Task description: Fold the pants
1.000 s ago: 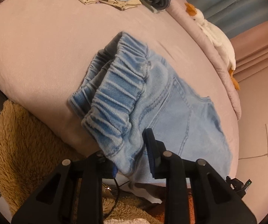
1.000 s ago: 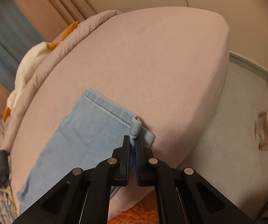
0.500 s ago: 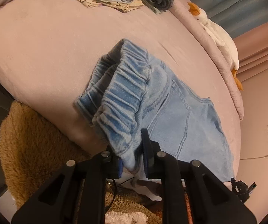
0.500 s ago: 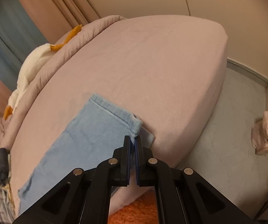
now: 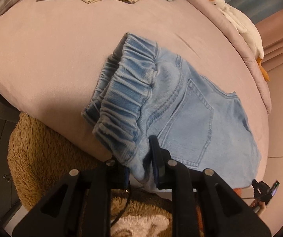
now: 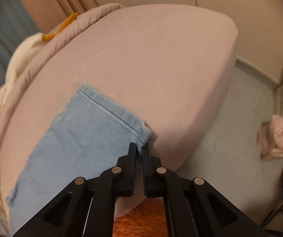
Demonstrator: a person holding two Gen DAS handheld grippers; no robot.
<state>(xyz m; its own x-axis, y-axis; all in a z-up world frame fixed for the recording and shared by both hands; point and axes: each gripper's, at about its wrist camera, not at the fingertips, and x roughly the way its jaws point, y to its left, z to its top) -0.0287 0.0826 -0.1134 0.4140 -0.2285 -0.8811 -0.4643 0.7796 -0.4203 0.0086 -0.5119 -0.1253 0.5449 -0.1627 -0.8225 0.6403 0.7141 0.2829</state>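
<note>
We gripped pants [image 5: 182, 106] on bed [image 5: 48, 55]: left fingers [image 5: 157, 158] clamped waistband at 6 o'clock, right fingers [image 6: 132, 162] pinched hem corner, likely for lengthwise fold.

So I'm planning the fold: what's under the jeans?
The jeans lie on the pink bed sheet, waistband overhanging its near edge above a brown fleece blanket. Anything beneath the denim is hidden.

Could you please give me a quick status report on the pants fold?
Left tool shut on pants waistband. Right tool shut on hem corner. Pants flat on bed. Nothing in the way.
</note>
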